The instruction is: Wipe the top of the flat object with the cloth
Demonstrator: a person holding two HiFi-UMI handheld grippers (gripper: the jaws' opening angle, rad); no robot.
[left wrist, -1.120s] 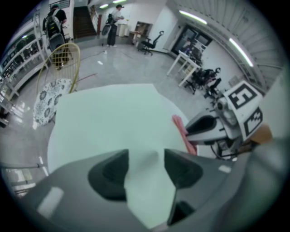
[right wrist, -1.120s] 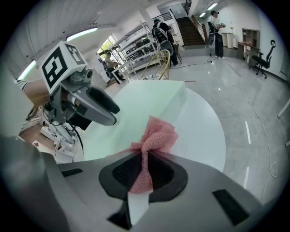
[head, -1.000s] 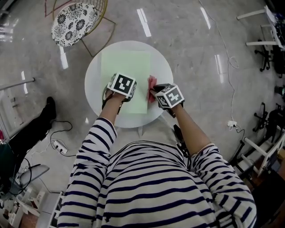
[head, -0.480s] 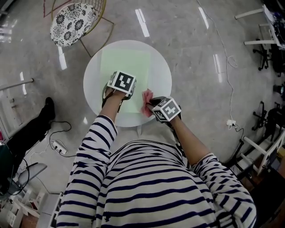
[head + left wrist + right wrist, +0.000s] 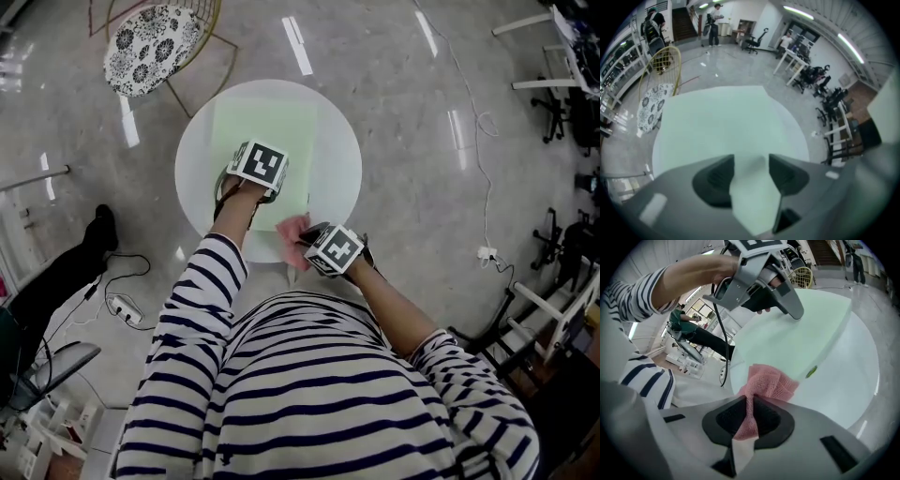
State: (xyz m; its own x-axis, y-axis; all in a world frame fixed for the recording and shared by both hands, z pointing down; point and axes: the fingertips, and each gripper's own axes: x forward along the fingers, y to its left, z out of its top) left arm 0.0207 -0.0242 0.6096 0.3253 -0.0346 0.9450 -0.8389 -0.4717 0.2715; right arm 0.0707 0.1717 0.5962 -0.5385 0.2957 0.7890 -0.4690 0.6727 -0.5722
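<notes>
A pale green flat board (image 5: 267,122) lies on a round white table (image 5: 337,169). My left gripper (image 5: 255,167) rests its tips on the board's near half. In the left gripper view its jaws (image 5: 751,173) stand apart, with only the board (image 5: 717,122) showing through the gap. My right gripper (image 5: 309,242) is at the table's near rim, shut on a pink mesh cloth (image 5: 292,230). In the right gripper view the cloth (image 5: 771,383) bunches out ahead of the pads by the board's (image 5: 801,338) near corner. The left gripper (image 5: 794,312) shows beyond it.
A wire chair with a patterned cushion (image 5: 155,47) stands beyond the table at the left. A power strip and cables (image 5: 122,307) lie on the floor at the left, a white cable (image 5: 483,122) runs at the right. Desks and office chairs (image 5: 562,112) line the right side.
The right gripper has drawn the cloth from the board's right edge back toward me and slightly left, to the table's near rim. The left gripper has hardly moved.
</notes>
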